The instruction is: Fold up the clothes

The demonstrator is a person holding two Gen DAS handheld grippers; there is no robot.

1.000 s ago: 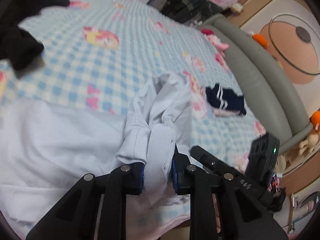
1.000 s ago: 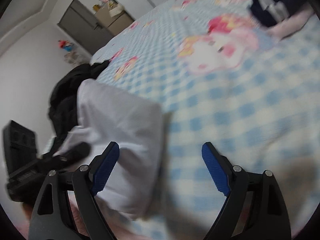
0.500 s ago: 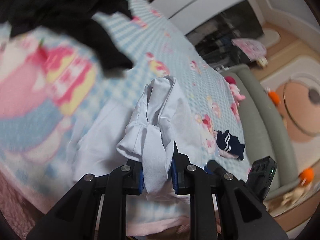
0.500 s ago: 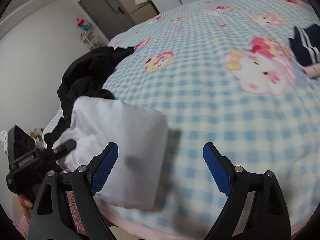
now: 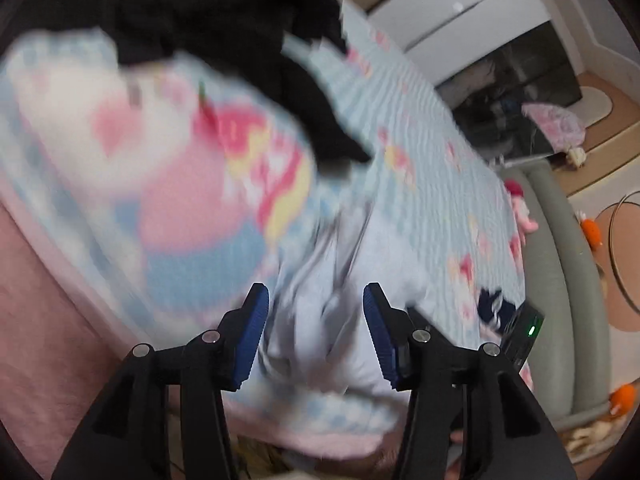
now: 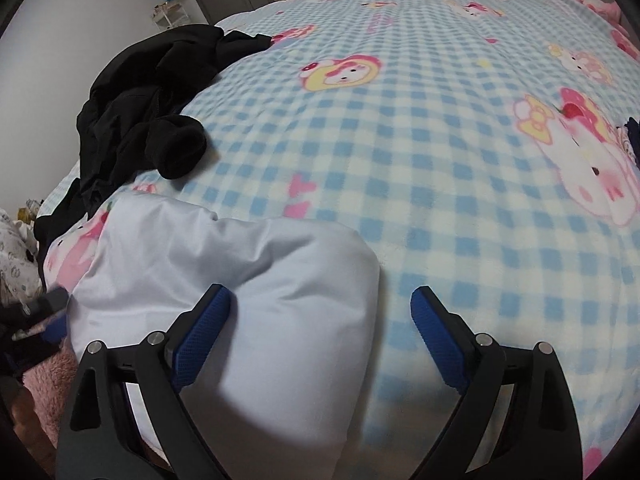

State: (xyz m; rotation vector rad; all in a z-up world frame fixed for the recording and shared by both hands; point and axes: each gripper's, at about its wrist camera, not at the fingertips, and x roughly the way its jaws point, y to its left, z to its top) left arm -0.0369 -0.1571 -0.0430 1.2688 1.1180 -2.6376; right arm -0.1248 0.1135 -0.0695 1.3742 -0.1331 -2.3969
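1. The left tool (image 5: 316, 328) has its blue-padded jaws opening; they stand apart and have let go of the pale white cloth garment (image 5: 332, 312), which lies blurred between and beyond them with neither pad pressing on it.
2. The right tool (image 6: 320, 332) is spread wide, its jaws opening as well. The same white garment (image 6: 248, 280) lies under its 9 o'clock finger and reaches partway across the gap; the 3 o'clock finger stands clear over the bedspread. Nothing is gripped.
3. The garment sits bunched and partly folded at the near edge of the bed, at about 7 o'clock in the right wrist view, on a light blue and white checked fleece blanket with pink cartoon figures (image 6: 440, 140).
4. A crumpled black jacket (image 6: 148, 100) lies on the blanket at 10 o'clock in the right view, apart from the white garment.
5. In the left view, a small dark navy item with white stripes (image 5: 494, 306) rests on the blanket at 4 o'clock, near a grey padded bed frame (image 5: 556, 260).
6. The left view is heavily smeared, so the cloth's folds cannot be made out there.
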